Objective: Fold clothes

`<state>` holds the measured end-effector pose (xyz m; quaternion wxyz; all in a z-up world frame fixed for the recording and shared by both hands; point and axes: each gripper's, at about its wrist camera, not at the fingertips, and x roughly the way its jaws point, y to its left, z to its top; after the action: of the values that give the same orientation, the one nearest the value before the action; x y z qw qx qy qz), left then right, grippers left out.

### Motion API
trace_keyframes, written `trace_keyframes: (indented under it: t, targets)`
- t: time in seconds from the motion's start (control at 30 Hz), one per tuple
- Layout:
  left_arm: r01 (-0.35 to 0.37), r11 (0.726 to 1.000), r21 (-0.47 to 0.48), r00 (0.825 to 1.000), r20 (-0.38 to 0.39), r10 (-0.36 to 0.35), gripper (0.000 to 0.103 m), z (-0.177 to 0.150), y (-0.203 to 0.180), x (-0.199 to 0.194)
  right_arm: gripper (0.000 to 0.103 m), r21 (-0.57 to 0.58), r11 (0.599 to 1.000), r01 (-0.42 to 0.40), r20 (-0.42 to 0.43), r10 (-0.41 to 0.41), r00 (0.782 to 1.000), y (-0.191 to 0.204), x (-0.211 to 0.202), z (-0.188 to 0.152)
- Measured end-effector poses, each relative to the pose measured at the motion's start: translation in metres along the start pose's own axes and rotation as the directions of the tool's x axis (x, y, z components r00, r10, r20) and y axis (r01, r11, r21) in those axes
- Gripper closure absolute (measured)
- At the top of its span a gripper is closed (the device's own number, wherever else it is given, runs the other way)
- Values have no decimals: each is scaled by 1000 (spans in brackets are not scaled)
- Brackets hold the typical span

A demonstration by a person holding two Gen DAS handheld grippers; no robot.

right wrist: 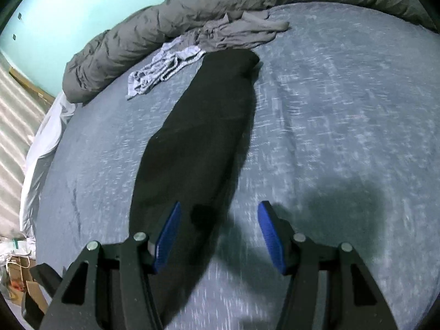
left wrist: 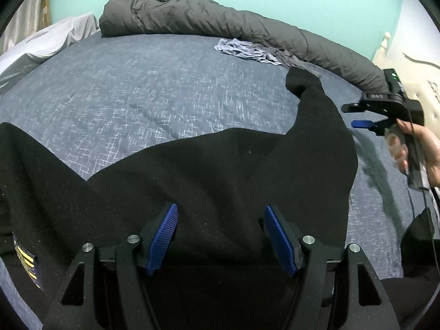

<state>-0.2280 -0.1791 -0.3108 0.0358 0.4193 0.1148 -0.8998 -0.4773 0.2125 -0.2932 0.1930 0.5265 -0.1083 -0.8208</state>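
We are finding no wording that reads clearly. We are seeing small pale markings on the right gripper (left wrist: 357, 115), above its jaws, too blurred to read. The black garment (left wrist: 192, 178) is showing yellow stripes near its left edge, not letters.

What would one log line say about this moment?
black garment: spread on bed | left tongs: open above it | right tongs: open, empty, over sleeve

- Black garment (left wrist: 209, 170): matt knit cloth, slightly fuzzy w/ lint specks.
- Bed cover (left wrist: 143, 88): blue woven cloth, white flecks.
- Grey duvet (left wrist: 198, 13): crinkled matt cloth.
- Left tool (left wrist: 221, 236): matt black plastic, ribbed blue pads (left wrist: 162, 240), shiny metal pins.
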Motion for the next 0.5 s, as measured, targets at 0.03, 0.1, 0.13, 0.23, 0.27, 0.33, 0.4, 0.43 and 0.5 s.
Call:
trace_keyframes:
  t: [0.03, 0.1, 0.13, 0.23, 0.27, 0.33, 0.4, 0.43, 0.5]
  targets:
    - [0, 1000, -1, 1000, -1, 0, 34, 0, 0, 1, 44, -5, 1000, 2, 2, -2, 1000, 2, 5, 2]
    - [0, 1000, -6, 1000, -1, 0, 33, -2, 1, 1, 44, -11, 1000, 3, 6, -2, 1000, 5, 14, 6]
    - [1, 1000, -6, 1000, 1, -1, 33, -2, 1, 1, 44, -6, 1000, -6, 10, 6, 1000, 7, 19, 8]
    - [-6, 1000, -3, 1000, 2, 6, 33, -3, -2, 3, 47, 10, 999, -38, 34, 37, 999, 10, 28, 12]
    - [-6, 1000, -3, 1000, 3, 6, 33, -3, -2, 3, 62, 9, 999, -42, 38, 41, 998, 12, 30, 12]
    - [-6, 1000, -1, 1000, 6, 6, 33, -3, -2, 3, 88, -17, 1000, -26, 47, 27, 999, 18, 31, 11]
    - [-4, 1000, 2, 1000, 12, 4, 33, -3, -1, 4, 97, -53, 999, -2, 62, 5, 998, 25, 27, 11]
    - [-5, 1000, 2, 1000, 12, 5, 33, -4, 0, 5, 98, -62, 998, 0, 83, 5, 997, 27, 17, 11]
    - [-8, 1000, 2, 1000, 16, 8, 33, -4, -1, 4, 98, -76, 997, 9, 132, 1, 991, 28, -8, 12]
